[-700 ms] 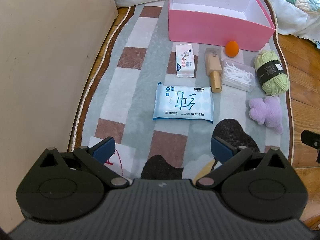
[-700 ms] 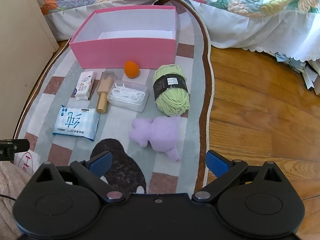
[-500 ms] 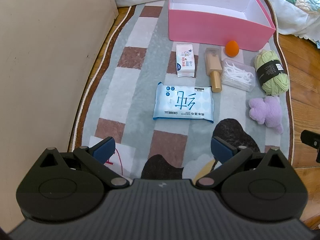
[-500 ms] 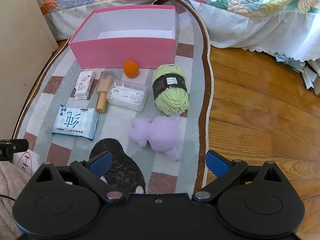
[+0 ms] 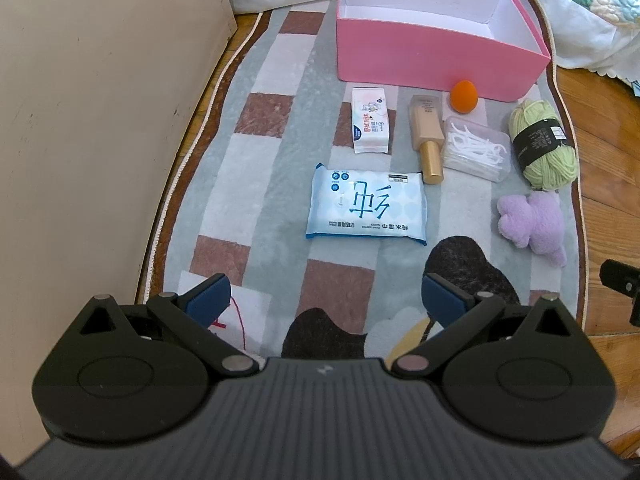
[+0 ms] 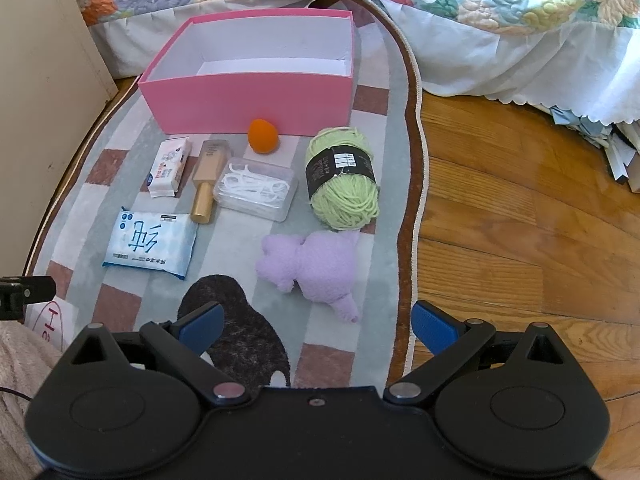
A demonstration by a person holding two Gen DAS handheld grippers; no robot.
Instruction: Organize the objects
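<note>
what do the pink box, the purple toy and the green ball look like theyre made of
Pink box: probably cardboard, matte pink outside, white inside, thin straight walls. Purple toy: plush fabric, with a fuzzy, nubby surface. Green ball: yarn, wound strands visible, held by a dark paper-like band.

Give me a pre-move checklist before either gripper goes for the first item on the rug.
1. Pink box open, nothing visible inside: ok.
2. Left gripper jaws wide, holding nothing: ok.
3. Right gripper jaws wide, holding nothing: ok.
4. Purple plush nearest the right gripper, nothing on top of it: ok.
5. Wipes pack lies flat ahead of the left gripper, apart from the gold bottle: ok.
6. Green yarn clear of the plush: cannot tell, they look to be touching.
</note>
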